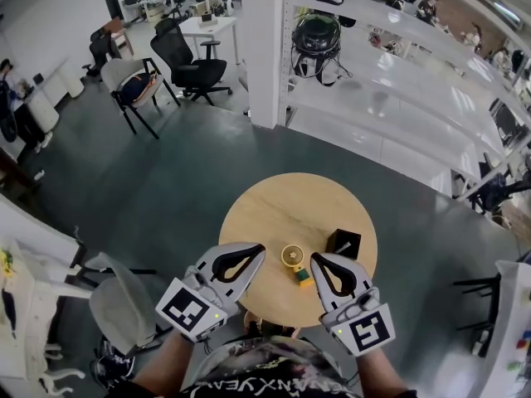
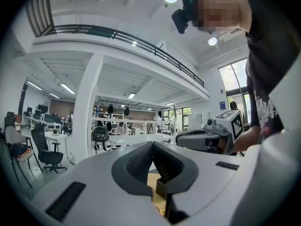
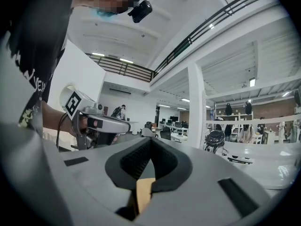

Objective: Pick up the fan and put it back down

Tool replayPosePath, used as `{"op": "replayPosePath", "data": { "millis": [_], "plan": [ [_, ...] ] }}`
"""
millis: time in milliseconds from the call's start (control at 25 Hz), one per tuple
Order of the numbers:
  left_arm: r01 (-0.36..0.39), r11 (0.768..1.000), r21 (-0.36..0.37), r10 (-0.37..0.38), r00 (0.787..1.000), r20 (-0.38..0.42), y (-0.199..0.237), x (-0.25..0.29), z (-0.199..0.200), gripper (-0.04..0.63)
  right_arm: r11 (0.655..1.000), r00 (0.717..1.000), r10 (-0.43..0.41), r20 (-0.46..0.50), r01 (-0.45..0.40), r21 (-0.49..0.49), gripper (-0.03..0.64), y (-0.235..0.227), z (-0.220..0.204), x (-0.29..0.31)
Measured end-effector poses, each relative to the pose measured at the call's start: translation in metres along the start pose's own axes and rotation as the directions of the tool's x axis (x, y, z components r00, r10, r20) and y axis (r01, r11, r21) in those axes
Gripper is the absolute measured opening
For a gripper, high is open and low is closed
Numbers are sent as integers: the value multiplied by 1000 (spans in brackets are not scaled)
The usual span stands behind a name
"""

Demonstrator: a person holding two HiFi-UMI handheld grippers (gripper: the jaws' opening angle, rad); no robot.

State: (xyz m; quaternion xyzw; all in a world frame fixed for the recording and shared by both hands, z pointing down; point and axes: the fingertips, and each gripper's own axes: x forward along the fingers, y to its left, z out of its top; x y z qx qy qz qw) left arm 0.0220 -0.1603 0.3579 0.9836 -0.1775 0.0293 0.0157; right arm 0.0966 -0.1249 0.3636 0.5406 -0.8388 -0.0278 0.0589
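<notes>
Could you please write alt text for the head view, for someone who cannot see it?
The left gripper and right gripper, both shut and empty, hover over a round wooden table, flanking a small yellow fan; a black box stands beside it.

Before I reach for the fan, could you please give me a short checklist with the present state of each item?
1. The fan sits on the round wooden table, free of both grippers: ok.
2. The left gripper is empty: ok, jaws together with nothing between them.
3. The right gripper is empty: ok, jaws together too.
4. Jaws open and ready for a grasp: not ok, both are closed.
5. The black box stands apart from the fan: ok.
6. Which way the fan stands or faces: cannot tell, it is too small in the head view.
</notes>
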Motion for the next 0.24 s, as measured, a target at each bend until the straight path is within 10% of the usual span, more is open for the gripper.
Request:
{"op": "replayPosePath", "data": {
  "millis": [240],
  "plan": [
    [3, 1000, 5, -3, 1000, -2, -1, -2, 0, 17, 1000, 1000, 0, -8, 0, -1, -2, 2, -2, 0]
  ]
}}
